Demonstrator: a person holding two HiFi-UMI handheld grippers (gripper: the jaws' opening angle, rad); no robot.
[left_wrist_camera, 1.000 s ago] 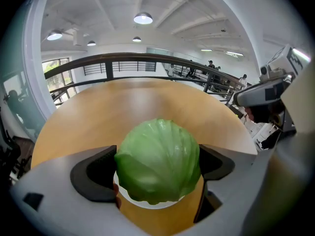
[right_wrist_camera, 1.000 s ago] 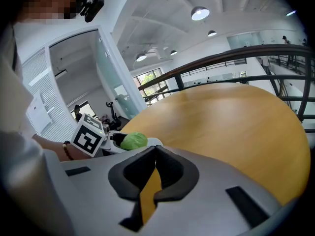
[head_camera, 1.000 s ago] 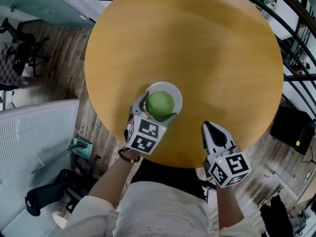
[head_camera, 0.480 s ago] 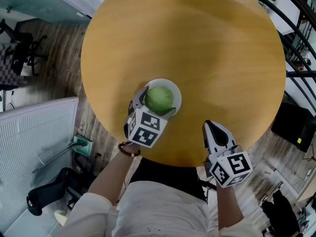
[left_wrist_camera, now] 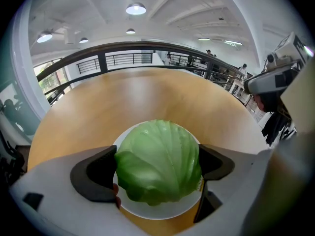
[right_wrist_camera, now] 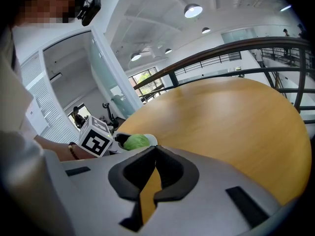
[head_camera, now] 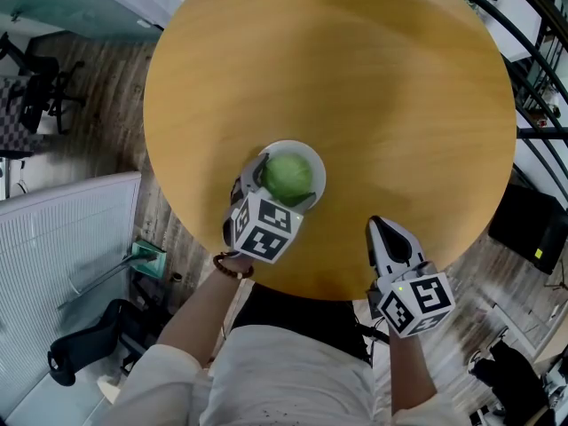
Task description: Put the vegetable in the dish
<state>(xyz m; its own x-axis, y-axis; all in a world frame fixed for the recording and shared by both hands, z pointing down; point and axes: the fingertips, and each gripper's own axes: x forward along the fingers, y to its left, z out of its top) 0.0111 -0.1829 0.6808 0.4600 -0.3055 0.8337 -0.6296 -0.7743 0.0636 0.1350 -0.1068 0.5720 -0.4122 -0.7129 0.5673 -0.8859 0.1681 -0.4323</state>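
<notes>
"Left gripper view, nearest thing first: what sits in the jaws?"

"The left gripper (left_wrist_camera: 157,165) has its two dark pads pressed on either side of a round green cabbage (left_wrist_camera: 162,149), so it is closed on it at about the cabbage's own width. The cabbage is over a white round dish (left_wrist_camera: 162,212), low in it. I cannot tell whether it rests on the dish."

"And beyond the dish?"

"A round light-wood table (left_wrist_camera: 147,95), bare out to its far edge, then a dark metal railing (left_wrist_camera: 138,45) curving behind it."

"Where is the dish on the table in the head view?"

"Toward 7 o'clock from the table's middle, a little in from the rim. The left gripper reaches it from the 7 o'clock edge."

"The other hand?"

"The right gripper (right_wrist_camera: 156,149) is at the table's 5 o'clock edge, well apart from the dish. In the right gripper view its jaw tips meet with nothing between them. From there the cabbage and dish show small at 10 o'clock, beside the left gripper's marker cube."
</notes>
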